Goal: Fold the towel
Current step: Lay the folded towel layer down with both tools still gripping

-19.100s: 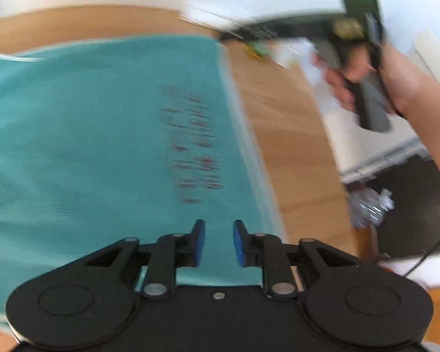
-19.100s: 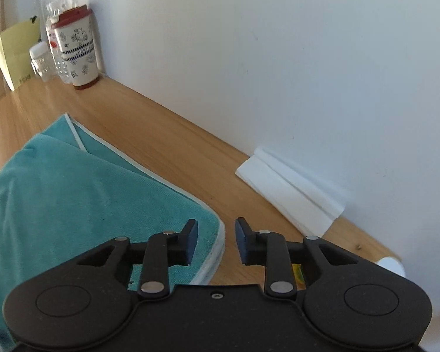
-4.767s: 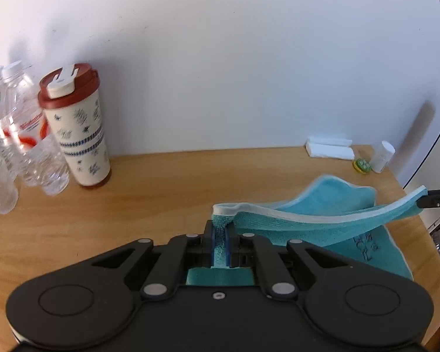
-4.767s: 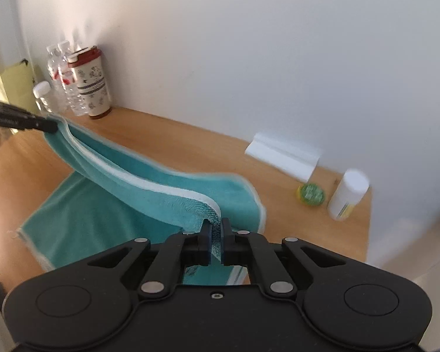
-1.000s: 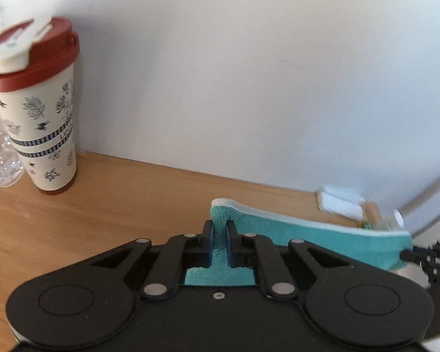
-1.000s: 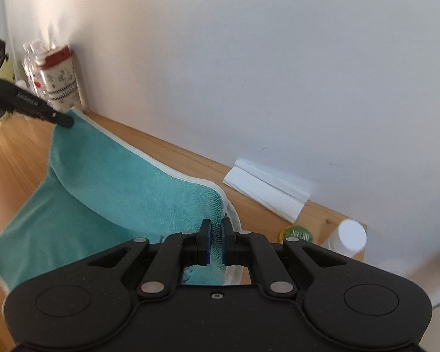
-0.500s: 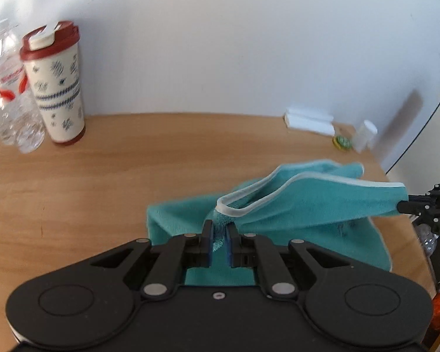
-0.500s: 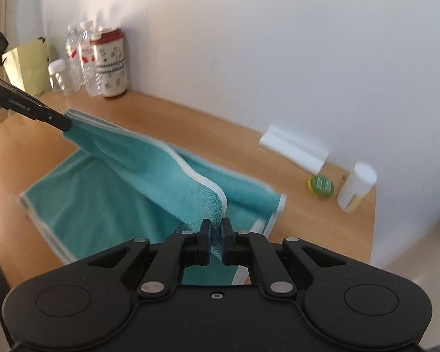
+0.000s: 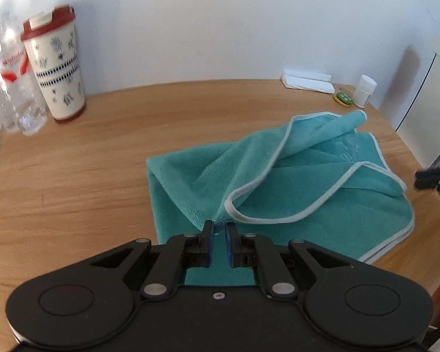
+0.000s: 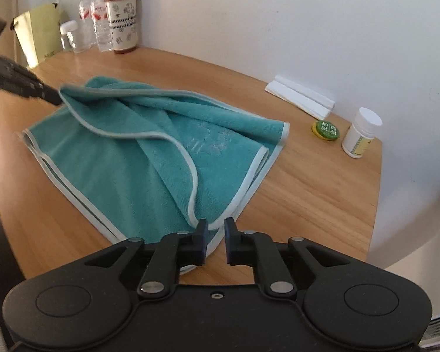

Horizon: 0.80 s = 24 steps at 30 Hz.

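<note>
On the table [image 9: 73, 182], rumpled towel [image 10: 126, 158], white-edged; both grippers [image 9: 218, 245] [image 10: 213, 242] narrowly parted, empty.

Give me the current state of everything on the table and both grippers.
towel: folded over, top layer rumpled, lying on the table.
left gripper: open, holding nothing.
right gripper: open, at the towel's near corner.
tumbler: upright, red lid on.
water bottles: upright.
white pill bottle: upright, capped.
green tin: closed, lying flat.
</note>
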Each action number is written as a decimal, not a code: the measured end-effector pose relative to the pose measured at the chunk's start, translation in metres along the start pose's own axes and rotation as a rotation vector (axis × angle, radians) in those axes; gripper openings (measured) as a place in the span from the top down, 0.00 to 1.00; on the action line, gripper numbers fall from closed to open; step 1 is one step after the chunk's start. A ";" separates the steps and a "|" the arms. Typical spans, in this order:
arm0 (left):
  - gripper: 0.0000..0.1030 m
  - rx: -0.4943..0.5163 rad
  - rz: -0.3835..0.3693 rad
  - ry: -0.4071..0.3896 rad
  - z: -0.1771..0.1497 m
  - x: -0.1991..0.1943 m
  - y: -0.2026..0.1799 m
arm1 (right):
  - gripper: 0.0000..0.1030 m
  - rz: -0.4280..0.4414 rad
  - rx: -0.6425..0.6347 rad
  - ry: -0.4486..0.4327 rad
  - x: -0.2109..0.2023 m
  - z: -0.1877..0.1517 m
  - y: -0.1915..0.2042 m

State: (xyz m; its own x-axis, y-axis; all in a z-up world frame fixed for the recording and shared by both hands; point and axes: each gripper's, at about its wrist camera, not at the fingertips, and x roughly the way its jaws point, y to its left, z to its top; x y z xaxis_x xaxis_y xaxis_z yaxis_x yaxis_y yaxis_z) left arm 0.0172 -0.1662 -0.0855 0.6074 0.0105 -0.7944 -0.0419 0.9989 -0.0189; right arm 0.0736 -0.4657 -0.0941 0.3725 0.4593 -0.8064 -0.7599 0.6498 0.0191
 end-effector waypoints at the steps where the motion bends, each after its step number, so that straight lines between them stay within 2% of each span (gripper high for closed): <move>1: 0.92 0.008 0.001 0.002 0.000 0.001 0.000 | 0.81 0.007 -0.012 -0.003 0.000 0.009 -0.004; 3: 0.92 0.024 0.012 0.006 0.001 0.002 0.000 | 0.78 0.037 -0.061 -0.011 0.002 0.023 -0.002; 5: 0.92 0.025 0.009 0.006 0.003 0.002 0.000 | 0.66 0.086 -0.124 0.014 0.012 0.034 0.009; 10: 0.92 0.041 0.005 -0.001 0.007 0.003 0.001 | 0.64 0.136 -0.211 0.133 0.051 0.036 0.032; 11: 0.92 0.042 0.004 -0.001 0.008 0.003 0.002 | 0.65 0.120 -0.235 0.163 0.058 0.033 0.035; 12: 0.92 0.048 0.005 -0.003 0.009 0.004 0.002 | 0.66 0.107 -0.254 0.185 0.062 0.030 0.037; 13: 0.92 0.055 0.005 -0.005 0.010 0.004 0.002 | 0.86 0.103 -0.263 0.206 0.065 0.028 0.038; 14: 0.92 0.066 0.007 -0.008 0.010 0.004 0.003 | 0.94 0.119 -0.246 0.216 0.065 0.028 0.037; 20: 0.93 0.093 -0.019 -0.025 0.012 -0.002 0.004 | 0.95 0.160 -0.289 0.142 0.026 0.027 0.048; 24: 0.93 0.125 -0.036 -0.006 0.007 -0.008 0.003 | 0.95 0.189 -0.363 0.152 0.013 0.012 0.062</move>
State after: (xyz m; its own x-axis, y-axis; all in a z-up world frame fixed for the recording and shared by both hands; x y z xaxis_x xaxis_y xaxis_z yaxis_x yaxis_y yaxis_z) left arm 0.0174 -0.1632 -0.0751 0.6116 -0.0252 -0.7907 0.0786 0.9965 0.0290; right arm 0.0380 -0.4119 -0.0965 0.1469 0.4381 -0.8869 -0.9555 0.2949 -0.0126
